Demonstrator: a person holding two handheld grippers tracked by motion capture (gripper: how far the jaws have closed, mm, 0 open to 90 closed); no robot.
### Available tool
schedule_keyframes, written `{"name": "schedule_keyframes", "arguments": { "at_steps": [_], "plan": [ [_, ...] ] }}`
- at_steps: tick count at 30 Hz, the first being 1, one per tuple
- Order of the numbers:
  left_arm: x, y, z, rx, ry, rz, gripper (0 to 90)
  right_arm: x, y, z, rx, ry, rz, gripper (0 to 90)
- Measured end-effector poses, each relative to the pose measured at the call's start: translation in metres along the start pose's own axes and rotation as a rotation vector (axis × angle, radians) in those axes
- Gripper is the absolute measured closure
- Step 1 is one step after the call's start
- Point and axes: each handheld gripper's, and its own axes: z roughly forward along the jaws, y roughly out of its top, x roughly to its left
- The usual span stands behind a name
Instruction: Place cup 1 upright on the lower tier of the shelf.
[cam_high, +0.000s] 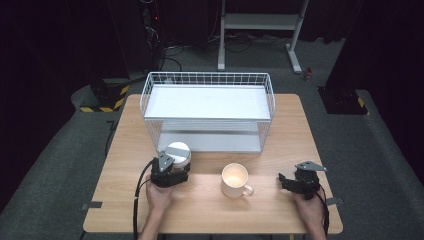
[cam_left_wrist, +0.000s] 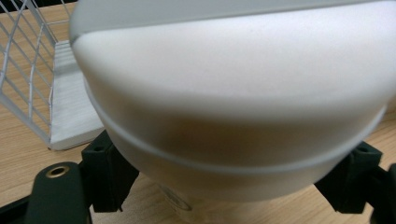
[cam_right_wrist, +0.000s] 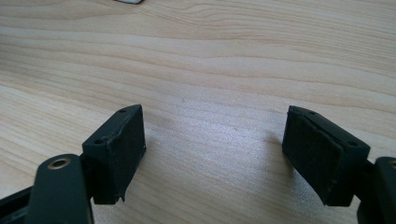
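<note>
White lidded jar (cam_left_wrist: 233, 107) between left hand-held gripper (cam_left_wrist: 229, 172) pads, base hidden; right hand-held gripper (cam_right_wrist: 233, 158) wide

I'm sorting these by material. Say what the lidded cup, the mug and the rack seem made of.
Lidded cup: likely frosted plastic, matt and translucent white with a moulded seam. Mug: probably glazed ceramic, cream, thick-walled, slightly shiny. Rack: white-coated metal wire, a thin welded grid around flat white shelves.
</note>
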Motion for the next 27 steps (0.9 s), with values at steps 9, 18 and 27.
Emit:
{"name": "schedule_keyframes", "arguments": {
  "at_steps": [9,18,27],
  "plan": [
    [0.002,0.003,-0.001,0.000,-0.004,-0.013,19.3,0.000,0.000,0.000,0.000,0.000,0.000,21.2],
    [0.005,0.011,-0.002,0.004,-0.007,-0.012,19.3,0.000,0.000,0.000,0.000,0.000,0.000,21.2],
    [0.008,0.021,0.003,0.005,-0.016,-0.025,19.3,0.000,0.000,0.000,0.000,0.000,0.000,21.2]
  ]
}}
